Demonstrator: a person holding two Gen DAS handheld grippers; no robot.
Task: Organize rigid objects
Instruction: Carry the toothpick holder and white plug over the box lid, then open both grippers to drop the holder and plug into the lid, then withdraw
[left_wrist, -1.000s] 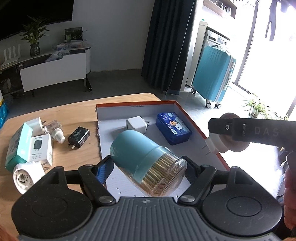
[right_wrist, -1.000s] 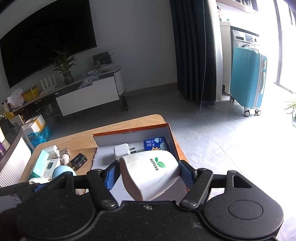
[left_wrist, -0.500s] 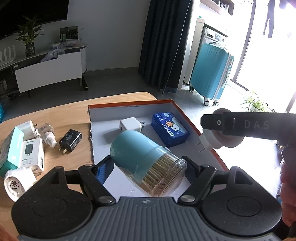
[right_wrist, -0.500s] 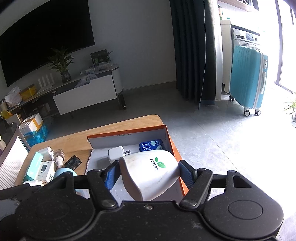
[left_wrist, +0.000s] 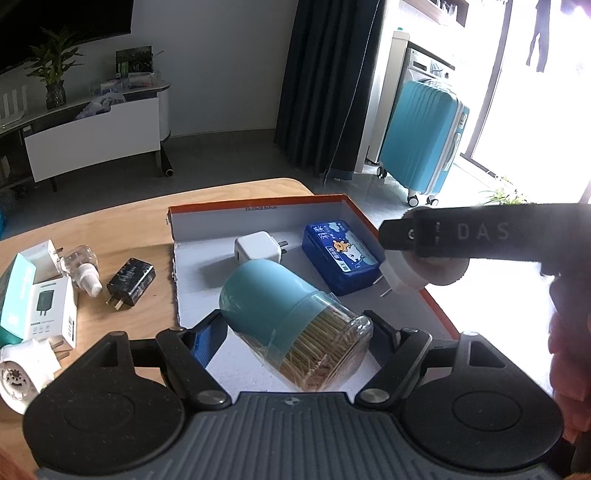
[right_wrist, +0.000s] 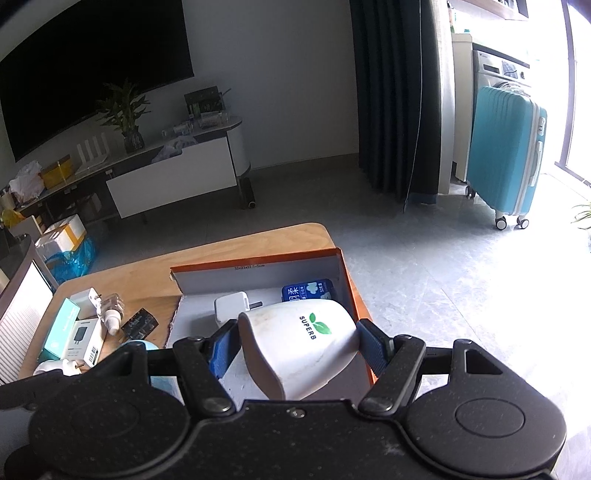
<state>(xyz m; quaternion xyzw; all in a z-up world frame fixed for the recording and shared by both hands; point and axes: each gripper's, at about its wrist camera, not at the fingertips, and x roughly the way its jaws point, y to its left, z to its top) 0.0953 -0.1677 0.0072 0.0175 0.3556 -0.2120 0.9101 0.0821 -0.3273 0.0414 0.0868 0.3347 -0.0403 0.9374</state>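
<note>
Left wrist view: the left hand-held gripper (left_wrist: 295, 332) pinches a toothpick jar (left_wrist: 291, 321) between its blue pads, the teal cap pointing away and the clear end, packed with toothpicks, toward the camera. The jar hangs tilted over the near part of an orange-rimmed box (left_wrist: 258, 201) on the wooden worktop (left_wrist: 110, 225). Inside the box lie a white charger (left_wrist: 257, 248) and, just right of it, a blue tin (left_wrist: 340, 255). Over the box's right edge the right hand-held gripper (left_wrist: 402, 275) clamps a white plug-in device (left_wrist: 413, 273) whose prongs point down toward the box. Left of the box, on the worktop, lie a black charger (left_wrist: 130, 281), a small clear bottle (left_wrist: 83, 267), a charger carton (left_wrist: 50, 314) and a white adapter (left_wrist: 22, 369).

Right wrist view: the right hand-held gripper (right_wrist: 295, 347) squeezes the white device (right_wrist: 299, 343), marked SUPERB with a green leaf, between its blue pads above the box (right_wrist: 258, 258). The white charger (right_wrist: 232, 306) and blue tin (right_wrist: 306, 290) show beyond it, the black charger (right_wrist: 140, 323) to the left on the worktop (right_wrist: 229, 247).
</note>
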